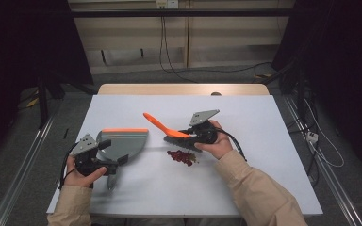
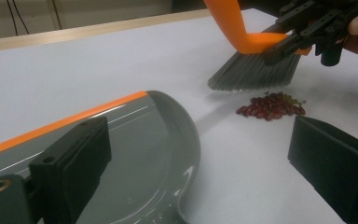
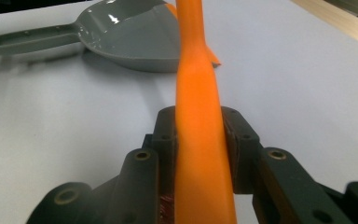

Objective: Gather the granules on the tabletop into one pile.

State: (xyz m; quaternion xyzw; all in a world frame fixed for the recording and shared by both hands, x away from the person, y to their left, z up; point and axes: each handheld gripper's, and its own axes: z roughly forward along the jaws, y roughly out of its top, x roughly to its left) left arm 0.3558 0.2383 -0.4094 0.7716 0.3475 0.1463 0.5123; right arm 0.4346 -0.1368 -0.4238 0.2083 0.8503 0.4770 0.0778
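1. The right gripper (image 1: 193, 136), centre-right of the high view, has its jaws clamped on the orange handle of a small brush (image 1: 167, 129); the right gripper view shows the handle (image 3: 200, 140) pinched tight between both jaws.
2. The left gripper (image 1: 104, 165) sits at lower left of the high view by the grey dustpan (image 1: 122, 142). In the left gripper view its jaws stand wide apart over the pan (image 2: 135, 154), gripping nothing I can make out.
3. The red beans (image 1: 181, 157) lie in a small heap just below the bristles (image 2: 254, 72), apart from them, at mid-frame.
4. To sweep well, I'd say the bristles should land on the far side of the heap, then pull in short strokes toward the pan's rim, which faces the beans in the left gripper view.
5. The pan looks unheld, so a firm sweep may shove it; steadying it first seems wise.
6. There is plenty of bare white table (image 1: 264, 188) around, with every edge well away from the beans.
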